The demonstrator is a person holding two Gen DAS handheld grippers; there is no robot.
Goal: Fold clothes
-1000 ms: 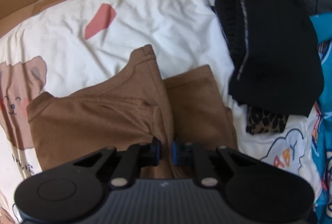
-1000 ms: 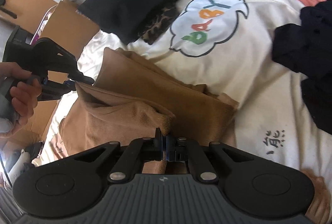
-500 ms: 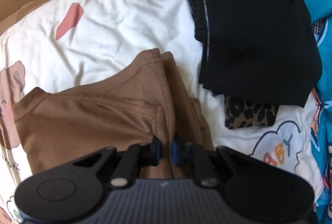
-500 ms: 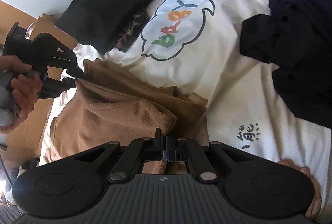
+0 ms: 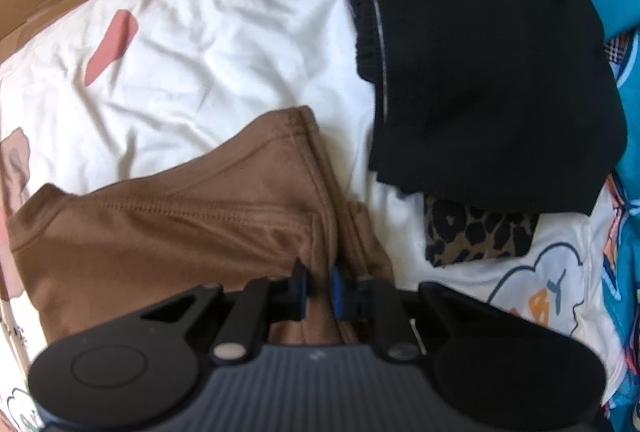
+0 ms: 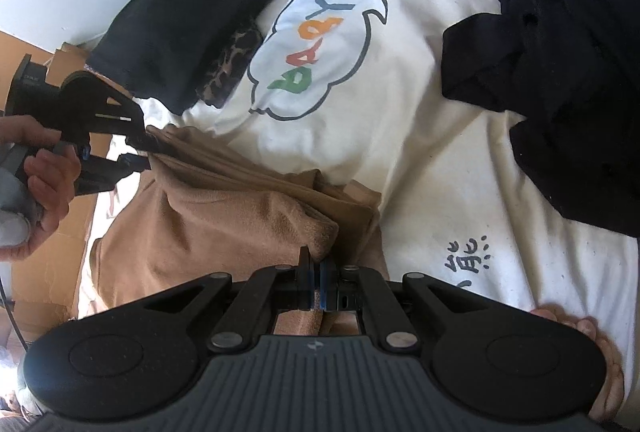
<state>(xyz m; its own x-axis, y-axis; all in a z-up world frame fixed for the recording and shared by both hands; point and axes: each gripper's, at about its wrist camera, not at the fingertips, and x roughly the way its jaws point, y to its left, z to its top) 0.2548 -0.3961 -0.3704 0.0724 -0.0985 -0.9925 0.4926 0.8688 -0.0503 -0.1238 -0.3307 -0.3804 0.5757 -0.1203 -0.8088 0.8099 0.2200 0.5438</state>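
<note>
white bedsheet (image 5: 224, 44); both grippers pinch brown garment (image 5: 168, 232).

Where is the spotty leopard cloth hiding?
In the left wrist view the leopard cloth sits to the right, peeking out from under the black garment, on the white sheet just right of the brown garment.
</note>
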